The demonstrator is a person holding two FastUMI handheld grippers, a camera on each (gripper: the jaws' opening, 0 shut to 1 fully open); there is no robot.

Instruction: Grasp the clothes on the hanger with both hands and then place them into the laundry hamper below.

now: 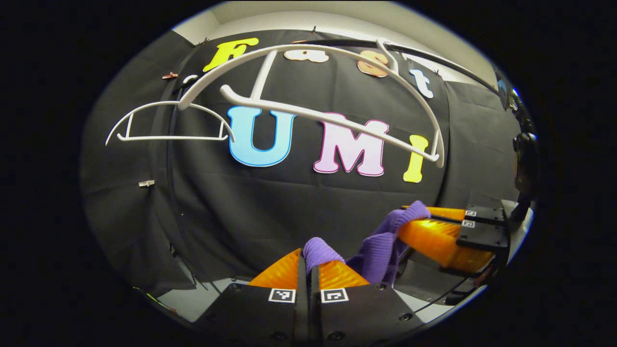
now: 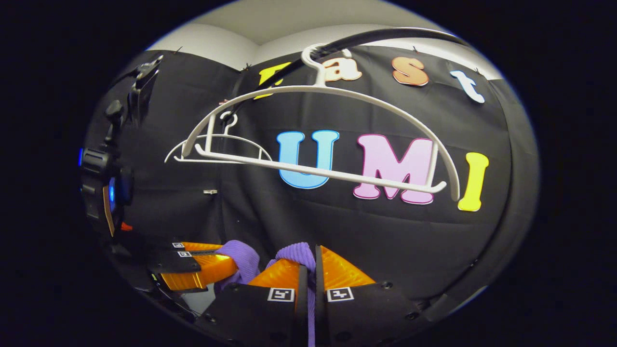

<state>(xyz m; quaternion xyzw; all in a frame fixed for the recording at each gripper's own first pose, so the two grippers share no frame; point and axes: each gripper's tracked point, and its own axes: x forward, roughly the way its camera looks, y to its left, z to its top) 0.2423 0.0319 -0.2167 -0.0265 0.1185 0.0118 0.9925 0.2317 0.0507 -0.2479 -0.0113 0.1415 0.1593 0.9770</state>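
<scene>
A: Left gripper view: how much of the purple garment (image 1: 381,246) can you make out?
B: Little. A ribbed fold bulges from the left gripper (image 1: 308,262), whose fingers are clamped together on it; the rest is cut off below. No hamper can be made out.
A: And the right gripper (image 2: 308,265)?
B: In the right gripper view its fingers are pinched on another fold, cloth trailing down between them, below the hangers.
A: Hangers?
B: Two white ones, bare, on a black rail (image 2: 385,34): the near hanger (image 2: 337,91) and a far hanger (image 2: 226,140).
</scene>
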